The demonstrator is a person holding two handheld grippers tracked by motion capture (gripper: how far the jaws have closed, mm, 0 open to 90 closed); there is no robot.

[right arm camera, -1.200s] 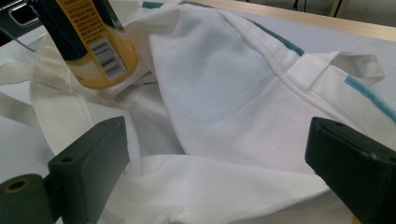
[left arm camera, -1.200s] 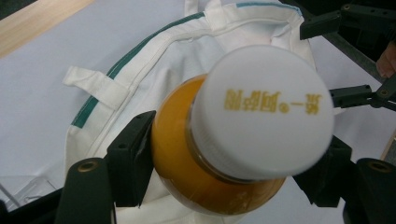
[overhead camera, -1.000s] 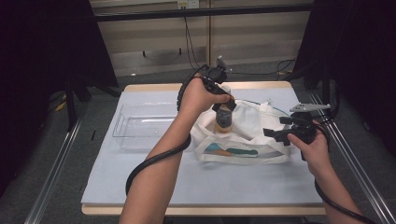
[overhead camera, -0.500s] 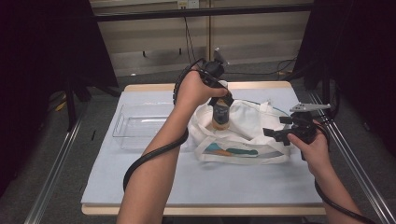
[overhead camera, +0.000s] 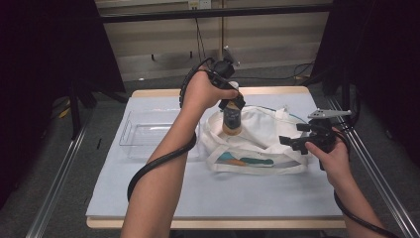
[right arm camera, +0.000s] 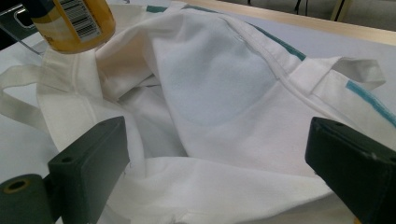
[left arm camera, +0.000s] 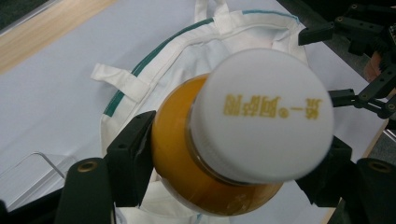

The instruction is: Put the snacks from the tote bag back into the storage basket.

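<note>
Carried bottle (overhead camera: 232,117), pinched in left gripper (overhead camera: 231,101), lower over tote bag (overhead camera: 257,144) toward twelve o'clock; right gripper (overhead camera: 292,143) spread at bag's rim.

**Gold lettering on a bottle cap**

The white cap (left arm camera: 261,114) of the orange bottle (left arm camera: 187,163) carries a row of gold characters, upside down at the cap's centre and too blurred to read. A barcode (right arm camera: 80,17) stands on the bottle's label, digits illegible.

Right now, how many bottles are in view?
1. An orange bottle with a white cap, clamped in the left gripper, hangs over the white bag. The bag's folds may hide others.
</note>
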